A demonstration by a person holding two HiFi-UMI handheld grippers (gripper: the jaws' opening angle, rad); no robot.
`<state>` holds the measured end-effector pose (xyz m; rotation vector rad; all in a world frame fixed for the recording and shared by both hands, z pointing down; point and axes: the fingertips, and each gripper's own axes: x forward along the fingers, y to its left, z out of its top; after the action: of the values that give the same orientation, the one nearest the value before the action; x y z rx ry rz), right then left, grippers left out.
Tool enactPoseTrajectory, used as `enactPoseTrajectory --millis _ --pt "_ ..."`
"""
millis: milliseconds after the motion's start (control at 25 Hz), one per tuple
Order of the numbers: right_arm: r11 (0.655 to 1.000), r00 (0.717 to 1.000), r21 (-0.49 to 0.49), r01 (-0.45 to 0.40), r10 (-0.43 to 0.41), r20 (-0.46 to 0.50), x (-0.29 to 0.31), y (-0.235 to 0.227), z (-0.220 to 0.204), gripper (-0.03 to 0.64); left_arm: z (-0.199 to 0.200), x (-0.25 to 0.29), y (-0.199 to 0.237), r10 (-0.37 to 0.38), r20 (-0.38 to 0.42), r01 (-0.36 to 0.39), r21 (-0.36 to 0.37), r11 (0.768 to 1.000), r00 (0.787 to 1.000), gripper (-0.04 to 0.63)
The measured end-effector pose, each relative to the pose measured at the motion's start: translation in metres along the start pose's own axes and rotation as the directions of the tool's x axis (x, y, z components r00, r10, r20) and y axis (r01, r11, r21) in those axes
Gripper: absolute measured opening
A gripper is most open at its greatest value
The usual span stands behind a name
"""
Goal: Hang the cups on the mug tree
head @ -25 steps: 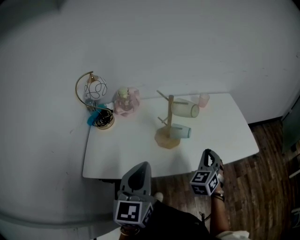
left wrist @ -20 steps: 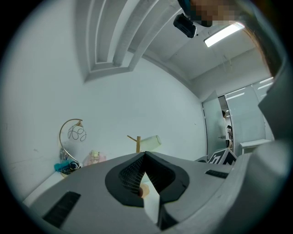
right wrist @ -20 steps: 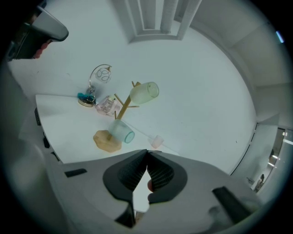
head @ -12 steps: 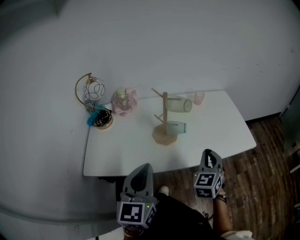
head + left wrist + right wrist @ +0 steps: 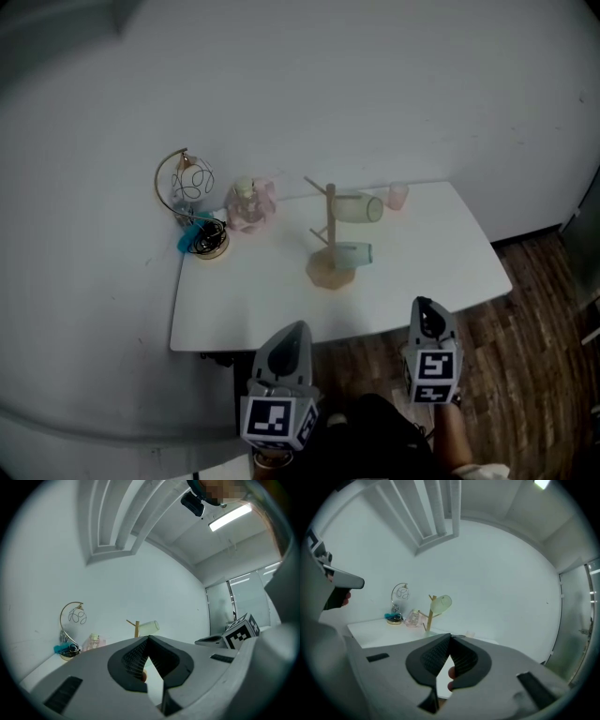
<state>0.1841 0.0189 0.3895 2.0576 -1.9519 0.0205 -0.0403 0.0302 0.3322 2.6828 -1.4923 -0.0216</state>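
Observation:
A wooden mug tree [image 5: 329, 246] stands near the middle of the white table [image 5: 244, 305]. Two pale green cups hang on it, one high [image 5: 358, 207] and one low [image 5: 352, 253]. A small pink cup [image 5: 397, 195] stands at the table's back right. My left gripper [image 5: 288, 333] and right gripper [image 5: 425, 307] are held off the table's front edge, both shut with nothing between the jaws. In the left gripper view the mug tree [image 5: 137, 628] and the upper cup [image 5: 148, 626] show above the jaws; in the right gripper view the mug tree [image 5: 429, 616] and the upper cup [image 5: 441, 604] show far left.
At the table's back left stand a gold arched wire ornament [image 5: 185, 192] with a dish and a blue item [image 5: 188, 237], and a pink bottle-like ornament [image 5: 249, 205]. A white wall rises behind the table. Dark wood floor [image 5: 539, 337] lies to the right.
Both grippers have drawn back from the table toward me, the right one also shifting right. The view has shifted slightly; the cups on the tree have not moved.

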Motion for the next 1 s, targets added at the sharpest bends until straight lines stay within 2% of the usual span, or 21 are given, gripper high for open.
enactPoseTrajectory --millis 120,320,440,560,680,1000 --pt "0.998 0.999 0.033 -0.044 0.044 0.002 -0.004 -0.001 0.002 0.003 0.002 0.007 -0.005 -0.002 0.022 0.001 0.031 1.0 1.0 0.0" --pt "0.991 0.991 0.053 -0.121 0.118 0.056 -0.017 -0.007 0.016 0.003 0.005 0.02 -0.033 -0.014 -0.01 0.014 0.006 1.0 1.0 0.0" --pt "0.987 0.985 0.049 -0.155 0.151 0.081 -0.027 -0.014 0.022 0.003 0.009 0.027 -0.051 -0.017 -0.005 0.017 0.023 1.0 1.0 0.0" --pt "0.982 0.979 0.047 -0.18 0.174 0.109 -0.04 -0.024 0.026 0.003 0.011 0.031 -0.068 -0.013 0.003 0.013 0.051 0.999 1.0 0.0" --pt "0.978 0.973 0.05 -0.201 0.193 0.128 -0.053 -0.035 0.027 0.003 0.015 0.028 -0.087 -0.002 -0.025 0.003 0.032 0.999 1.0 0.0" --pt "0.969 0.963 0.051 -0.242 0.233 0.138 -0.085 -0.061 0.017 0.003 0.012 0.011 -0.127 0.043 -0.05 -0.041 0.05 0.998 0.998 0.0"
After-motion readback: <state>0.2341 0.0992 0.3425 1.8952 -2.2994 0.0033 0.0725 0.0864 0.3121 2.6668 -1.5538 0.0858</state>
